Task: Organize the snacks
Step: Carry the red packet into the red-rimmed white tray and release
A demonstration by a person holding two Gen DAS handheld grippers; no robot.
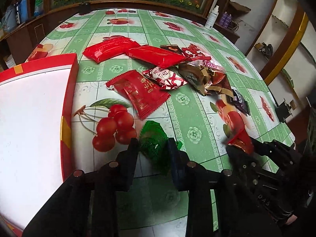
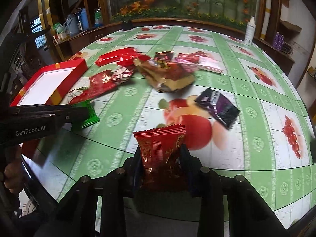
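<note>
Left tool (image 1: pixel 153 148) pinching green packet (image 1: pixel 153 144) near red box (image 1: pixel 37 106); right tool (image 2: pixel 162 158) pinching red packet (image 2: pixel 162 154) over near bench (image 2: pixel 256 108); probably light, crinkly, slippery; best held mid-body, gently.

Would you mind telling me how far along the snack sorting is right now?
Done: nothing yet; the red box shows only its bare white bottom. In hand: the left gripper clamps a green packet, and the right gripper a red packet. Left: the heap of red packets and the purple packet on the table.
</note>
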